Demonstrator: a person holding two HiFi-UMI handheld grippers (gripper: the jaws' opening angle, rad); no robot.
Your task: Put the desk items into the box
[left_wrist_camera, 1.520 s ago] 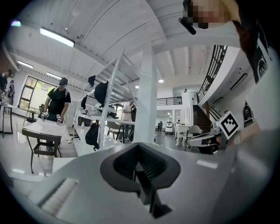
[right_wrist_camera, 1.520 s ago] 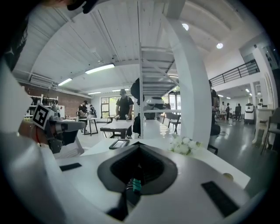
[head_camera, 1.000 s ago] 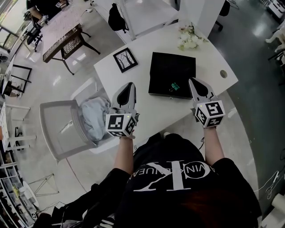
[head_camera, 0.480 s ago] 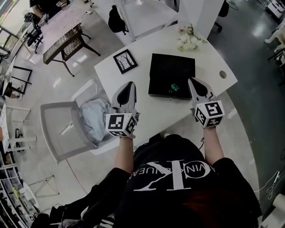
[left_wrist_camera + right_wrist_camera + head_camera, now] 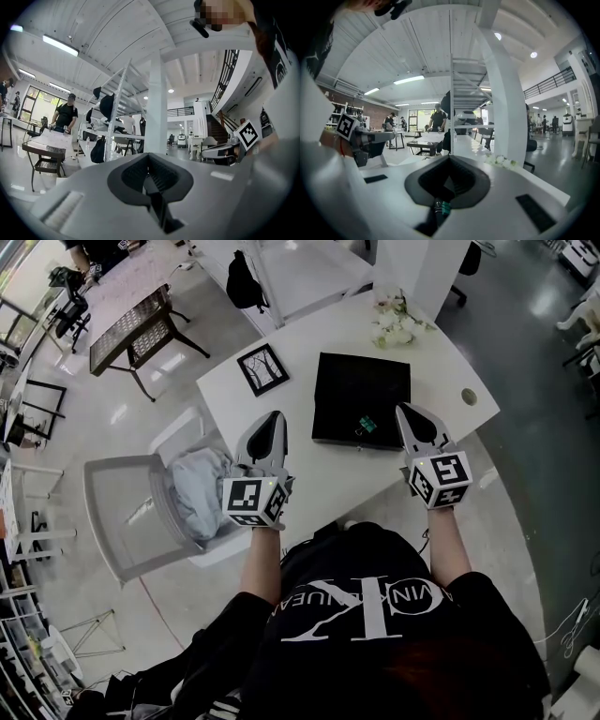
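Note:
A shallow black box [image 5: 361,390] lies open on the white desk [image 5: 441,362]. A small green binder clip [image 5: 367,425] rests inside it near the front edge. Left of the box lies a black picture frame [image 5: 263,367], and white flowers [image 5: 397,322] lie at the far end of the desk. My left gripper [image 5: 273,416] is shut and empty over the desk's near left edge. My right gripper [image 5: 407,411] is shut just right of the box. In the right gripper view the clip [image 5: 440,206] shows low beneath the closed jaws of that gripper [image 5: 450,157].
A grey chair [image 5: 117,512] holding a pale cloth [image 5: 197,486] stands left of the desk. The desk has a round cable hole [image 5: 470,396] at its right. A black bag [image 5: 246,277] and a dark table [image 5: 131,320] stand farther off, with people in the background.

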